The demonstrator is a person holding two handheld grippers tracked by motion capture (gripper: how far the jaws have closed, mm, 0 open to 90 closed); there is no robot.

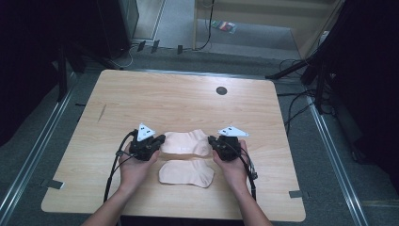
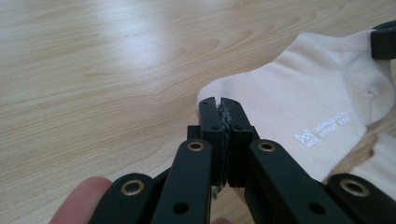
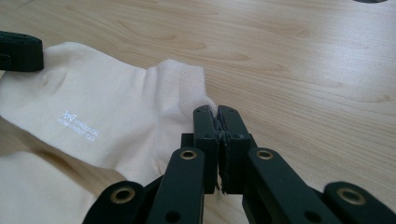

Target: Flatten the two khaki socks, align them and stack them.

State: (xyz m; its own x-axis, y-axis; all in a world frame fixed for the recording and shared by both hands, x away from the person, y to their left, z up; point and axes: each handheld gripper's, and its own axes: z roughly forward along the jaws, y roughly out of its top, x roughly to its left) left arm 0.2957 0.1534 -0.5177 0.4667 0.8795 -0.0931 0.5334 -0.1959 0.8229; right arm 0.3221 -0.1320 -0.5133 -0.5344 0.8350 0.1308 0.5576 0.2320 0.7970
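The left gripper [image 2: 219, 105] has its jaws pressed together on the rounded toe end of the far sock [image 2: 308, 93]; a thin fold of fabric sits between the pads. The right gripper [image 3: 216, 112] is clamped the same way on the opposite end of that sock [image 3: 107, 112], at the ribbed cuff edge. In the high view the left gripper [image 1: 160, 141] and the right gripper [image 1: 211, 141] flank the far sock [image 1: 186, 142], which lies stretched flat between them on the wooden table [image 1: 155, 94].

A second sock [image 1: 186, 173] of the same pale colour lies just beside the first, nearer the person, between the two hands and not touched by either gripper.

Handling notes, as judged from the frames:
- The sock is light, soft and limp. It will sag in the middle when raised by its ends.
- The knit is thin, so a shallow pinch at the edge may slip out. Hold well inside the hem.
- The ribbed cuff offers the thicker, firmer purchase; the toe seam is the next best point.
- Keep both ends level and lightly taut to stop the fabric folding on itself.
- It is not fragile, but it stretches readily under pull.
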